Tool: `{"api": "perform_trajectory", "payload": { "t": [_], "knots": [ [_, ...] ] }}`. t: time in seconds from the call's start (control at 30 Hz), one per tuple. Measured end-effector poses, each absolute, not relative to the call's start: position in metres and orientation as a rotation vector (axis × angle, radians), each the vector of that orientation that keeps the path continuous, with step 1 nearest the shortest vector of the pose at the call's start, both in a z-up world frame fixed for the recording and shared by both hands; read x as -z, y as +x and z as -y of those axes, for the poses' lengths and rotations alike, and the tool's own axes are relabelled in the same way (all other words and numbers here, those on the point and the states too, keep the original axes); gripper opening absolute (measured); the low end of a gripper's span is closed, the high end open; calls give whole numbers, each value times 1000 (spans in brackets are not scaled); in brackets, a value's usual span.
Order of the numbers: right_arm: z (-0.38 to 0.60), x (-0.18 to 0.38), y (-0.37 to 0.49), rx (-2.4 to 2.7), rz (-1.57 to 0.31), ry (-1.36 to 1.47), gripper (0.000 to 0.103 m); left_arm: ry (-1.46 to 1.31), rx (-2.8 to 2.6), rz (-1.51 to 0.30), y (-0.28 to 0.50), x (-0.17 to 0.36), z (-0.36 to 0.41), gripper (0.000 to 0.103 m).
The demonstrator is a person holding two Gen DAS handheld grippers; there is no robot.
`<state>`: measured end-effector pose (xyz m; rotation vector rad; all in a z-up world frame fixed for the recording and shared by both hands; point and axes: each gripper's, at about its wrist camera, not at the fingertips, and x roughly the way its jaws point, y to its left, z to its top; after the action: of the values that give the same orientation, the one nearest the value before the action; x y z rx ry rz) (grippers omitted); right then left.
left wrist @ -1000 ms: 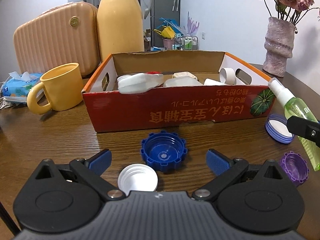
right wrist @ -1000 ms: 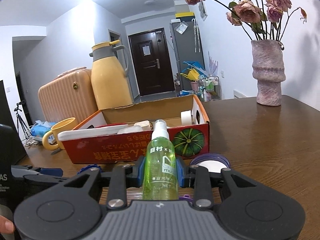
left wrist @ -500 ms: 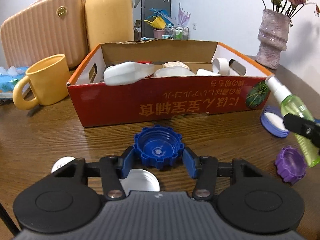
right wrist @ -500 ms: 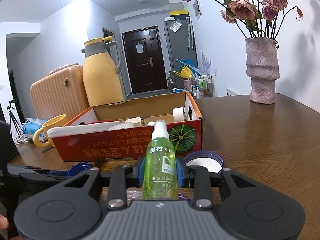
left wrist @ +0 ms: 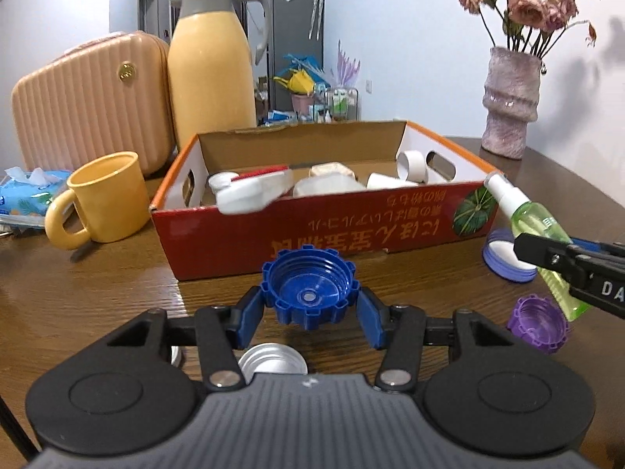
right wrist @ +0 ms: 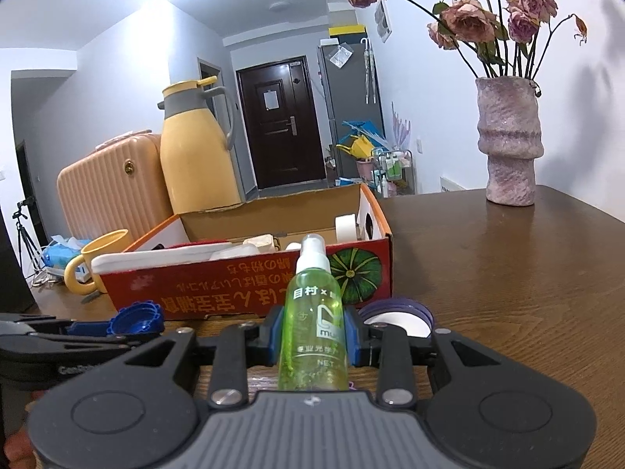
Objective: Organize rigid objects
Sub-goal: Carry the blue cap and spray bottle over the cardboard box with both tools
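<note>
left wrist view: the left gripper [left wrist: 310,305] has its blue pads clamped on either side of the blue toothed cap [left wrist: 310,292], which sits open side up in front of the red cardboard box [left wrist: 324,230]; whether the cap is off the wooden table [left wrist: 97,293] is hard to tell. a silver lid [left wrist: 271,359] lies on the table under the gripper, nearer than the box. to the right of the box's front corner, the right gripper [right wrist: 312,338] pinches the green spray bottle [right wrist: 313,320] by its body, nozzle tilted toward the box. a purple cap [left wrist: 538,323] and a lavender lid [left wrist: 506,258] lie by that same corner.
</note>
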<state>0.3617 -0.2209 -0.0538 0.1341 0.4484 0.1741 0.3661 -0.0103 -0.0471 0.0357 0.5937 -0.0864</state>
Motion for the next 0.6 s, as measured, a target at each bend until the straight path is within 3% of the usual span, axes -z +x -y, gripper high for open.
{"api": "perform_trajectory", "payload": {
  "t": [0.6],
  "knots": [
    [214,35,352,-222,-380,135,30,-53,131,-490,323,1,9,53]
  ]
}}
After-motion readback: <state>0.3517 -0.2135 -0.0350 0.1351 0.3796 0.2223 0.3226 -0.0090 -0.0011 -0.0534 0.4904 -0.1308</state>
